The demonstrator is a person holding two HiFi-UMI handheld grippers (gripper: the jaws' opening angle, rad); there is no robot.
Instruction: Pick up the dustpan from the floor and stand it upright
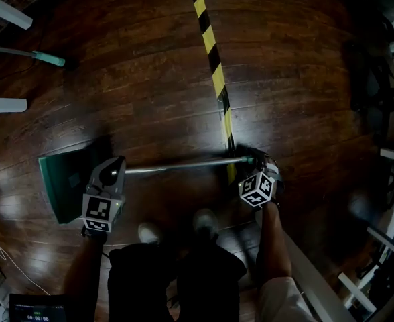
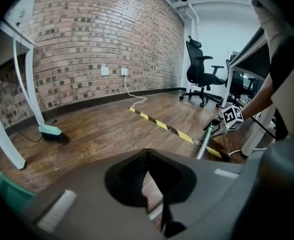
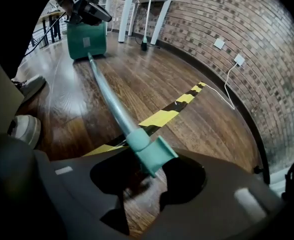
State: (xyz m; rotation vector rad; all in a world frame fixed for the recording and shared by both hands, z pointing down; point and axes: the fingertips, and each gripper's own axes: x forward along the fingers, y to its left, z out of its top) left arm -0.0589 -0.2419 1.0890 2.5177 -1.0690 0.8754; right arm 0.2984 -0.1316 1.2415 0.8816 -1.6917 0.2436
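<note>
The green dustpan (image 1: pixel 61 183) lies flat on the dark wood floor at the left. Its long metal handle (image 1: pixel 183 164) runs right to a teal end grip (image 3: pixel 152 154). My left gripper (image 1: pixel 110 173) hangs over the handle where it meets the pan. In the left gripper view only a narrow slit of floor shows between the jaws of the left gripper (image 2: pixel 154 204), and contact with the handle (image 2: pixel 204 144) is hidden. My right gripper (image 1: pixel 256 163) points steeply down at the handle's far end. The right gripper (image 3: pixel 144 199) has the teal end grip seated between its two jaws.
Yellow-black tape (image 1: pixel 214 66) crosses the floor under the handle's end. A teal broom head (image 1: pixel 49 59) and white table legs (image 1: pixel 3 104) stand at the far left. The person's shoes (image 1: pixel 207 221) are just behind the handle. An office chair (image 2: pixel 202 74) and desks stand at the right.
</note>
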